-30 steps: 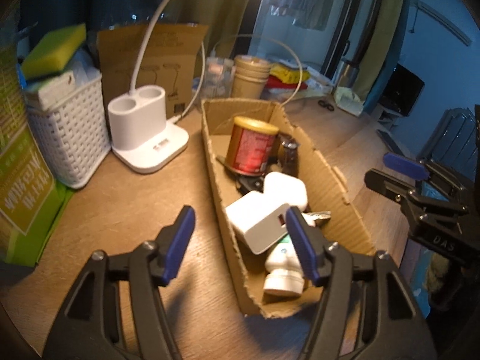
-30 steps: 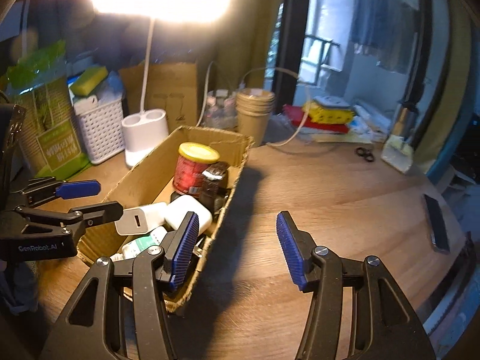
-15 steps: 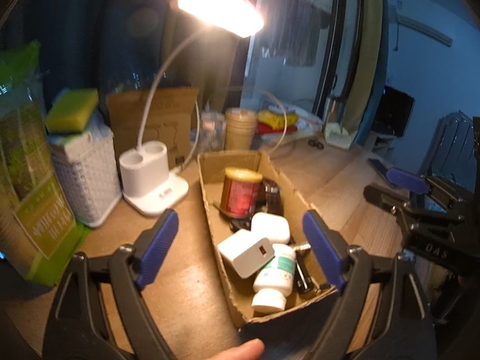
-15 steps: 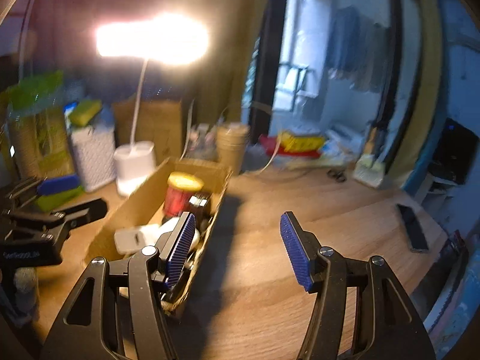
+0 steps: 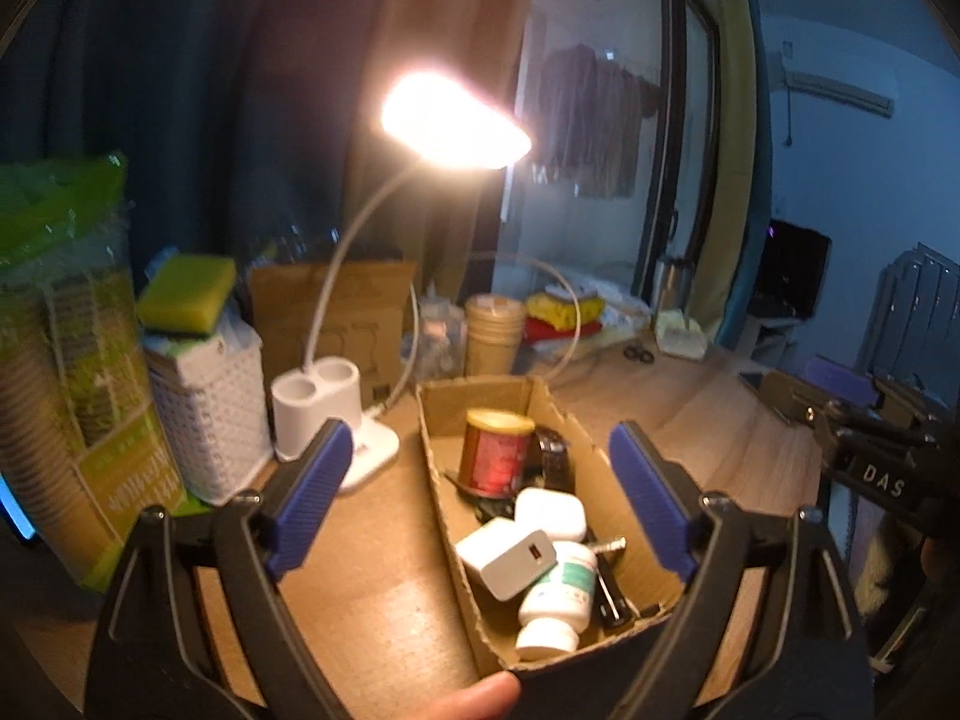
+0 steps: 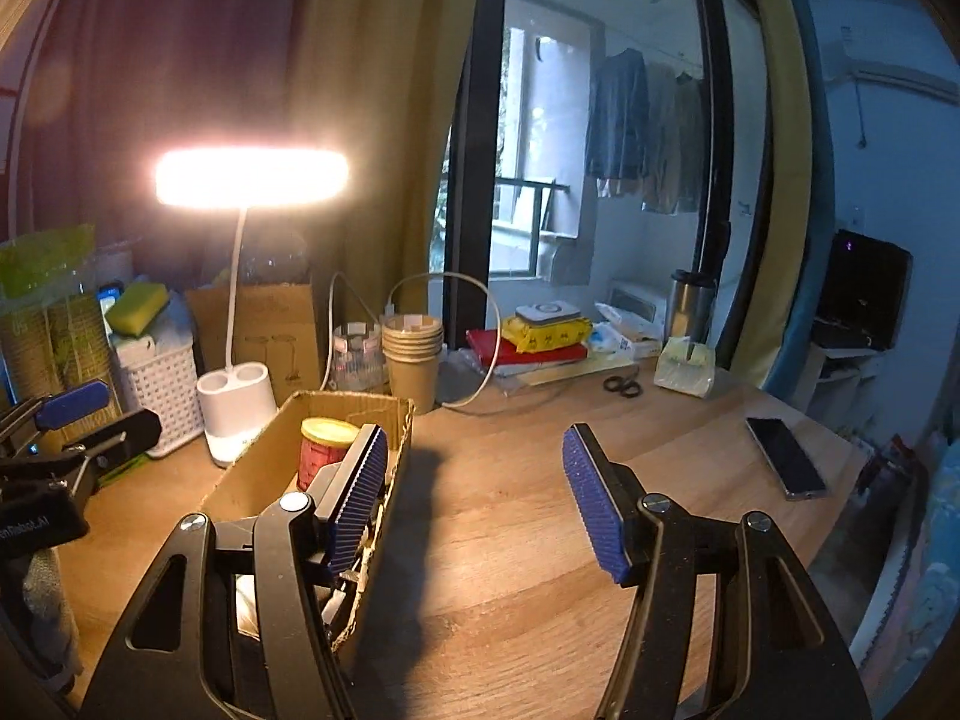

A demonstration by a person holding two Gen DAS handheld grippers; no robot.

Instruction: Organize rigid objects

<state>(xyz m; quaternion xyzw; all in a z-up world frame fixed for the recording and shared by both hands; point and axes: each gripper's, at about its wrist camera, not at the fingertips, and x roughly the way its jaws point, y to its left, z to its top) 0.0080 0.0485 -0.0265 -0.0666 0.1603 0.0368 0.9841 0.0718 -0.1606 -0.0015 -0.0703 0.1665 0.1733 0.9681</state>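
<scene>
A torn cardboard box lies on the wooden table and also shows in the right wrist view. In it are a red can with a yellow lid, a white charger, a white case, a white pill bottle and dark small items. My left gripper is open and empty, raised above and behind the box's near end. My right gripper is open and empty, above the table just right of the box.
A lit white desk lamp stands left of the box, beside a white basket with a yellow sponge. Paper cups, scissors and a phone lie farther off. A fingertip shows at the bottom edge.
Both grippers have risen and pulled back from the box, tilting upward. The left gripper's fingers have spread wider. The box contents have not moved.
</scene>
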